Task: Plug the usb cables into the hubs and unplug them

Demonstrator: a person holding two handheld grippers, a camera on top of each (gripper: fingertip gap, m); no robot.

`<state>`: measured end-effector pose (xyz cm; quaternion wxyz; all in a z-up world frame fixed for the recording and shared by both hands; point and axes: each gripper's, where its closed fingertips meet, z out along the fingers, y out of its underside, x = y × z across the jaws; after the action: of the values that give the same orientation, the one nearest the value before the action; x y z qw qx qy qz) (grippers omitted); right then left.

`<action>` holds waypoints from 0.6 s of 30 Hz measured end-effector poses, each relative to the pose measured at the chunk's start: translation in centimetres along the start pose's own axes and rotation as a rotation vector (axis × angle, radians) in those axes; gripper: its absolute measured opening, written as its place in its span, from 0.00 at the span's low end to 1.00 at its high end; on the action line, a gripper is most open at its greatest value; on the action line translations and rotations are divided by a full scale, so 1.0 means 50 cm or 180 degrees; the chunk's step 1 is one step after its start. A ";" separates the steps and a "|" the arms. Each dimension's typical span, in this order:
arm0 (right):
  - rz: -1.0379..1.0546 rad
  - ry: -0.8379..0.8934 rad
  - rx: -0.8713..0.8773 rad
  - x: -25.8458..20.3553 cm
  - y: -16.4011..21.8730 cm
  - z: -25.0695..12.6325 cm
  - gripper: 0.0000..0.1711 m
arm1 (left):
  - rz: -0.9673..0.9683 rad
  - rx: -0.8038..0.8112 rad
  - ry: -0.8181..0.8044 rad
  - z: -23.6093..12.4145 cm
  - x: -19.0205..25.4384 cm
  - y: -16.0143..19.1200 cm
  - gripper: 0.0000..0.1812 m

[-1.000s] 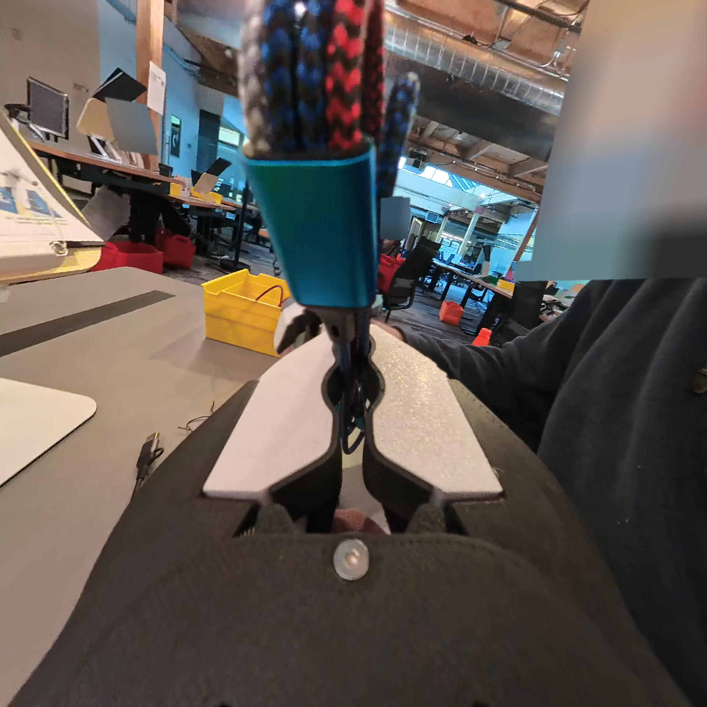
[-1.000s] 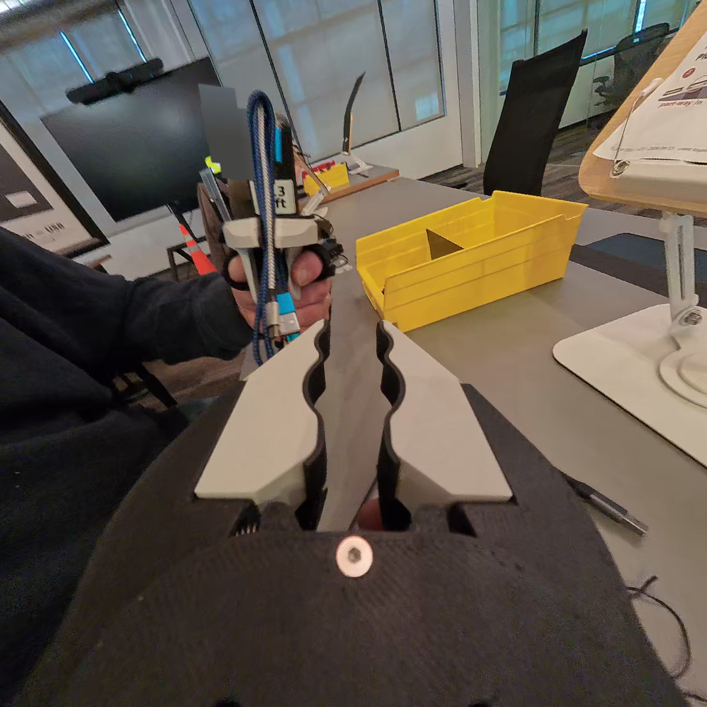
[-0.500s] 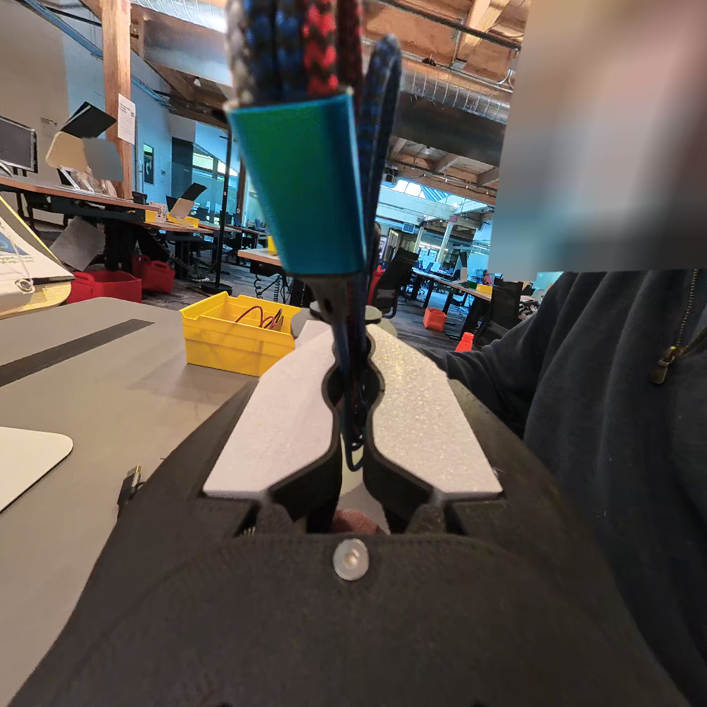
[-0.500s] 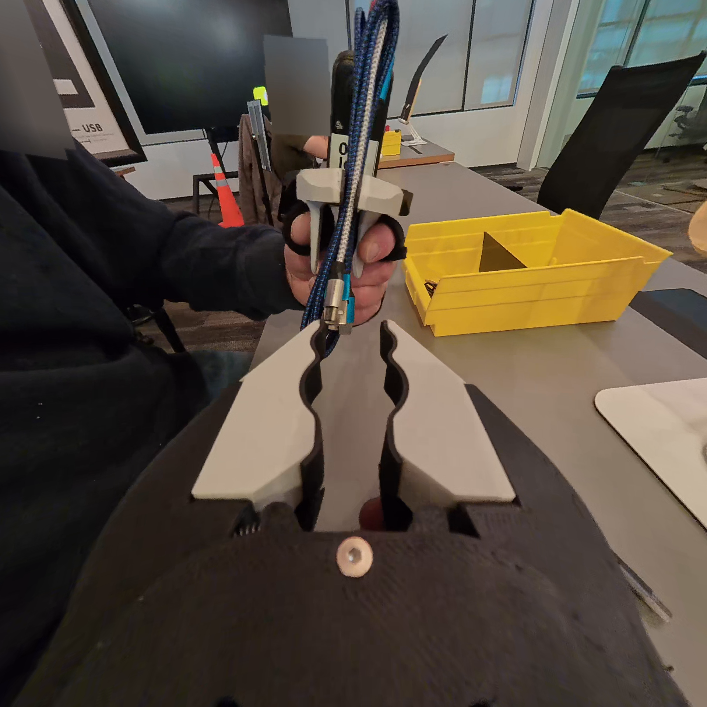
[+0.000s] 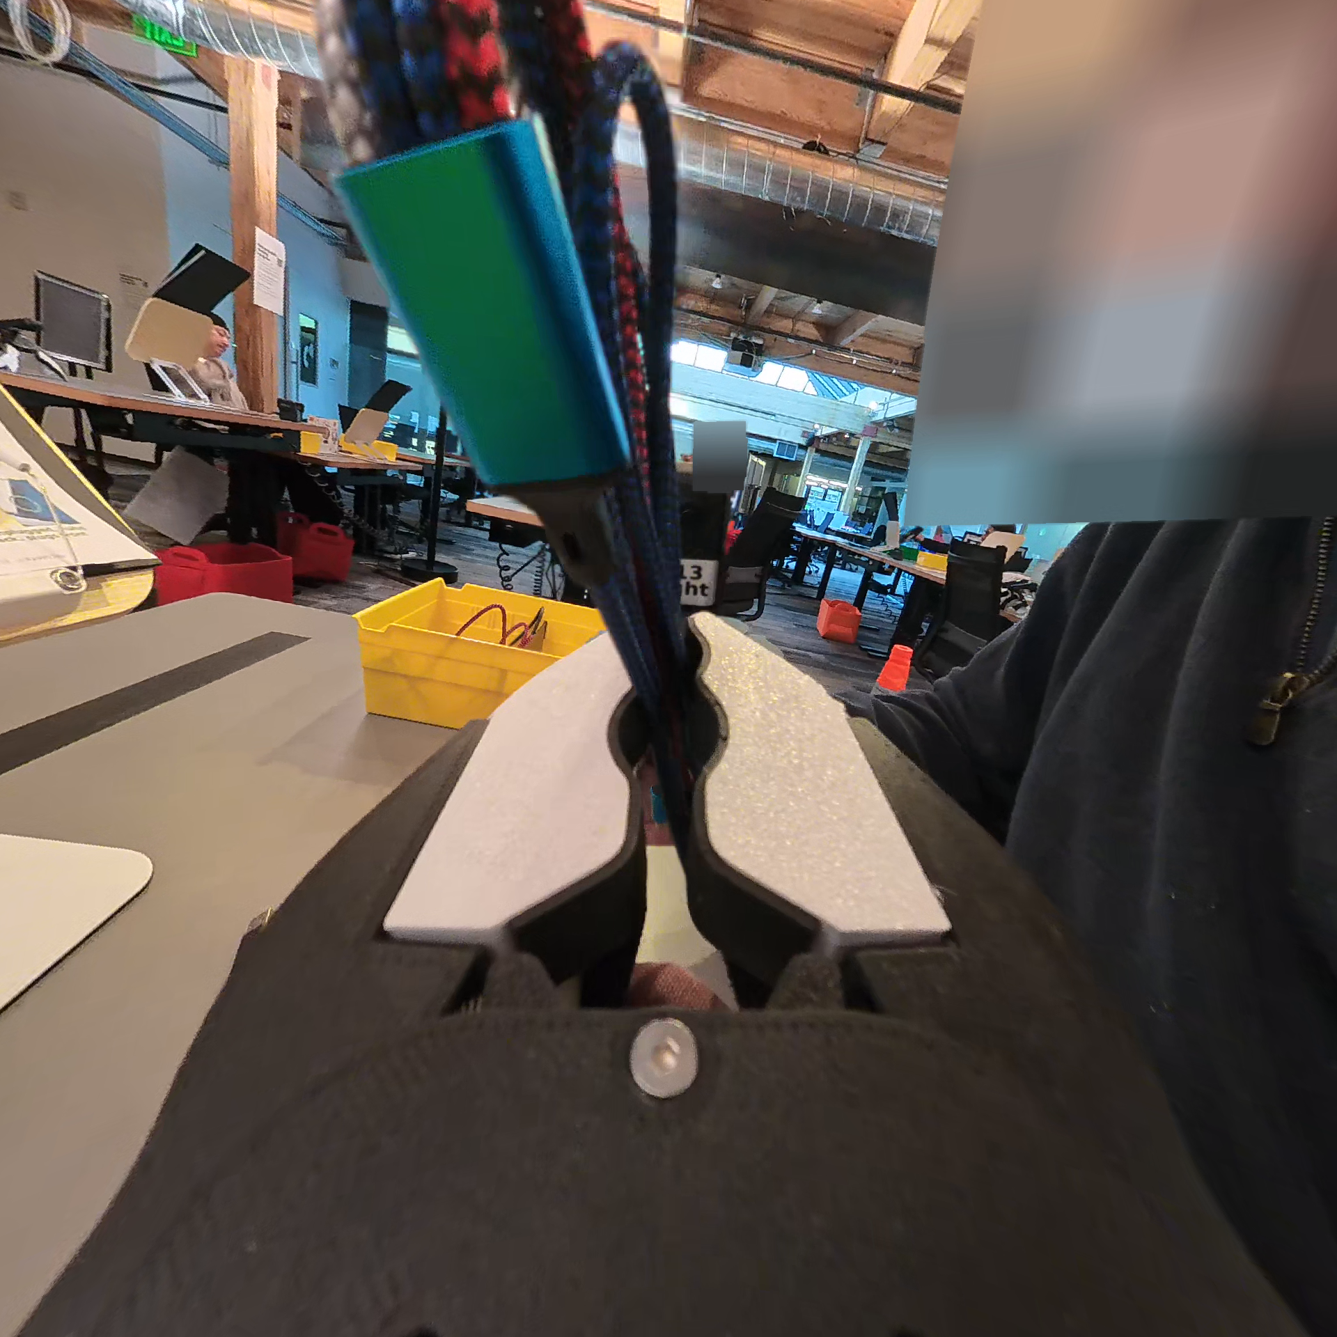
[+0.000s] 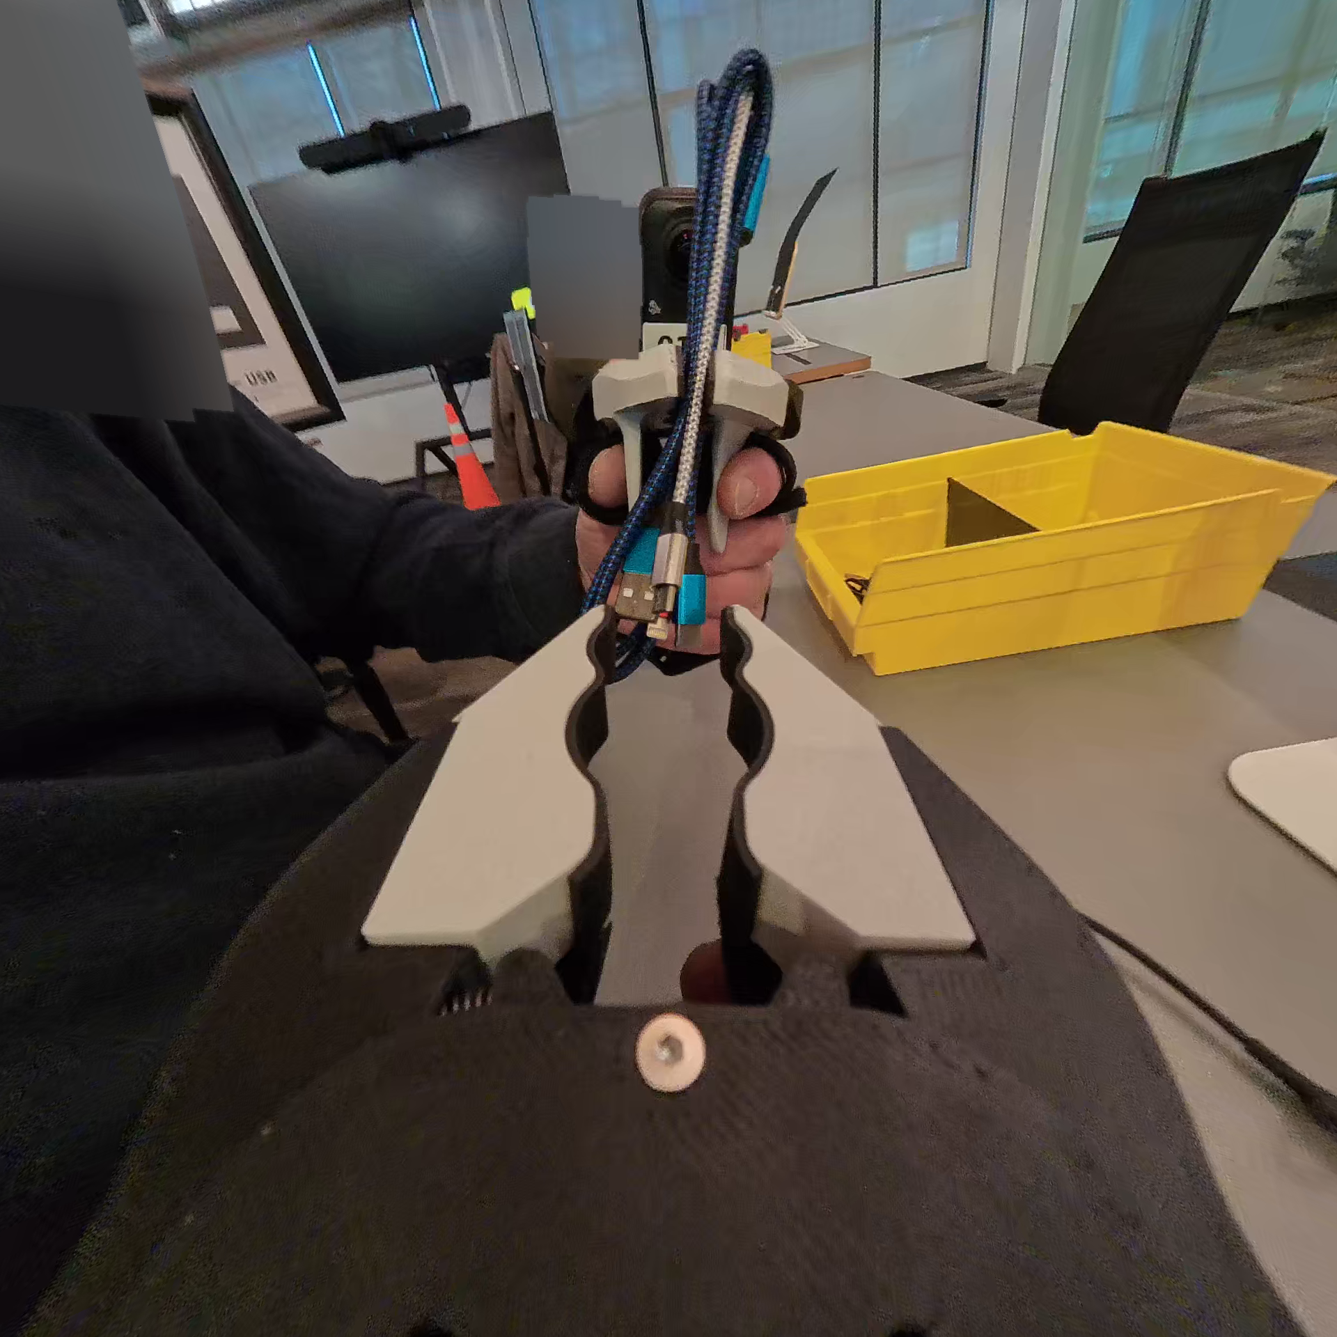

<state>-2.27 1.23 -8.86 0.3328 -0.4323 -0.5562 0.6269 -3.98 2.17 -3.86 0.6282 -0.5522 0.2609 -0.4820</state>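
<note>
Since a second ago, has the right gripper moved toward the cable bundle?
Yes. The right gripper has closed in: the cable bundle looms larger beside the yellow bin, its plugs nearly between the fingers.

A white label [image 6: 669, 338] with black characters sits on the left hand-held gripper [image 6: 676, 521], left of the yellow bin [image 6: 1049, 579]. Farther left of the bin stands a lettered framed poster [image 6: 253, 376]. In the left wrist view, a printed sheet [image 5: 43, 521] lies left of the bin, with a green sign [image 5: 163, 32] high above it.
</note>
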 end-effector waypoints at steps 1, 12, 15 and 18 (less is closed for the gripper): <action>0.0093 -0.0039 0.0045 -0.001 -0.002 -0.001 0.15 | 0.0015 0.0003 -0.0015 0.000 0.000 -0.001 0.04; 0.0570 -0.0256 0.0358 -0.011 -0.006 -0.003 0.09 | 0.0087 -0.0025 0.0014 0.007 0.010 0.002 0.03; 0.0902 -0.0508 0.0574 -0.014 -0.018 -0.013 0.08 | 0.0105 -0.0034 0.0156 0.010 0.025 -0.001 0.03; 0.1322 -0.0852 0.0759 -0.021 -0.022 -0.019 0.08 | 0.0188 -0.0076 0.0228 0.014 0.038 -0.001 0.03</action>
<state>-1.04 0.87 -7.61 0.1692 -0.4082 -0.4170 0.7943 -2.62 0.76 -3.25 0.6257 -0.5341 0.3052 -0.4796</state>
